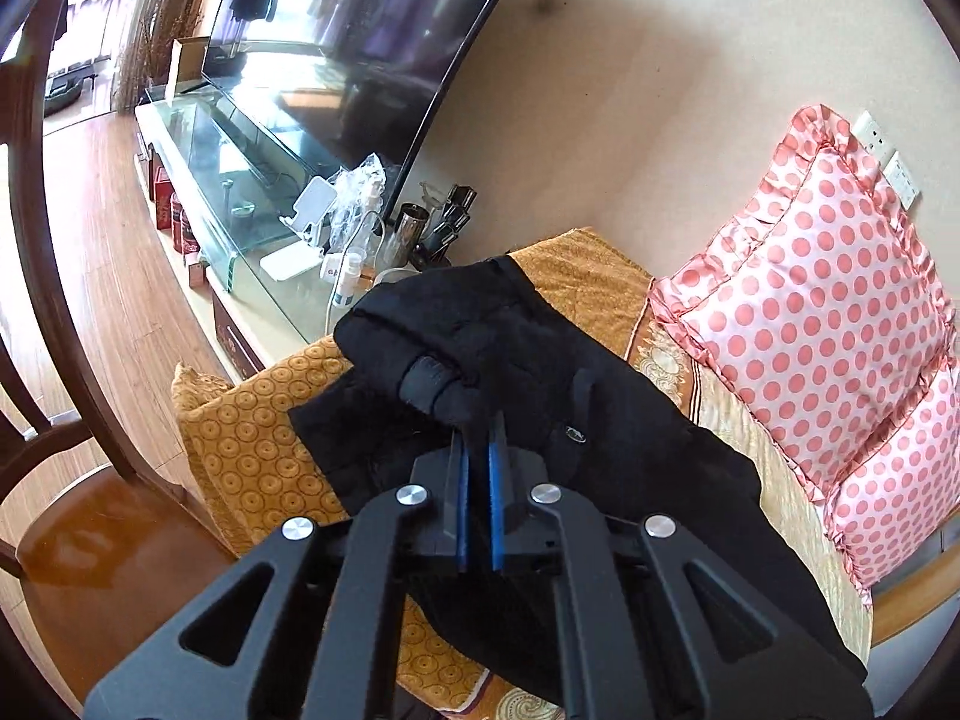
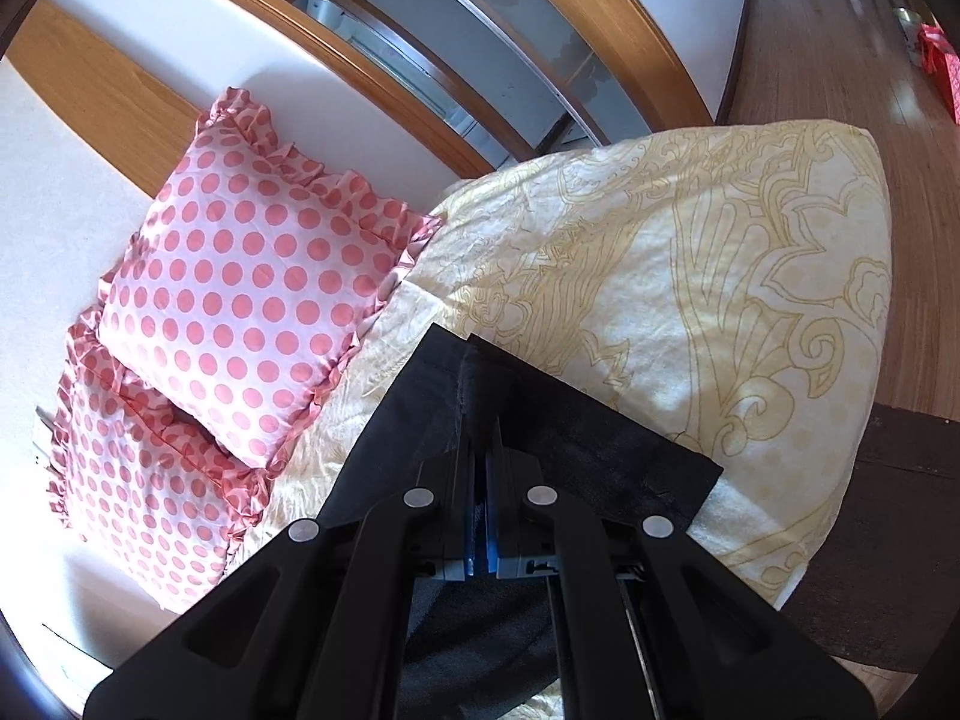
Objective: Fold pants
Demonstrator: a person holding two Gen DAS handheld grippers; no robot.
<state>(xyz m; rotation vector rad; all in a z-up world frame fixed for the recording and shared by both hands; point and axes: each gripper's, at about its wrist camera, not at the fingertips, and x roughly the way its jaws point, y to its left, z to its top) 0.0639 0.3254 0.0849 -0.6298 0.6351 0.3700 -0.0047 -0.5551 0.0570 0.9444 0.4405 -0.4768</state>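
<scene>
The black pants [image 1: 540, 372] lie bunched on the bed in the left wrist view, over a golden patterned cover [image 1: 252, 438]. My left gripper [image 1: 478, 426] is shut on the pants at the ribbed waistband and lifts a fold of it. In the right wrist view my right gripper [image 2: 478, 426] is shut on the other end of the pants [image 2: 570, 420], near a hem edge, held over the cream quilt [image 2: 690, 276]. The cloth hides both pairs of fingertips.
Two pink polka-dot pillows [image 1: 828, 300] [image 2: 240, 288] lie at the head of the bed. A glass TV stand [image 1: 240, 180] with bottles and clutter stands beside the bed, under a large TV [image 1: 372, 30]. A wooden chair [image 1: 54, 360] is at the left. Wooden floor [image 2: 840, 60] lies beyond the quilt.
</scene>
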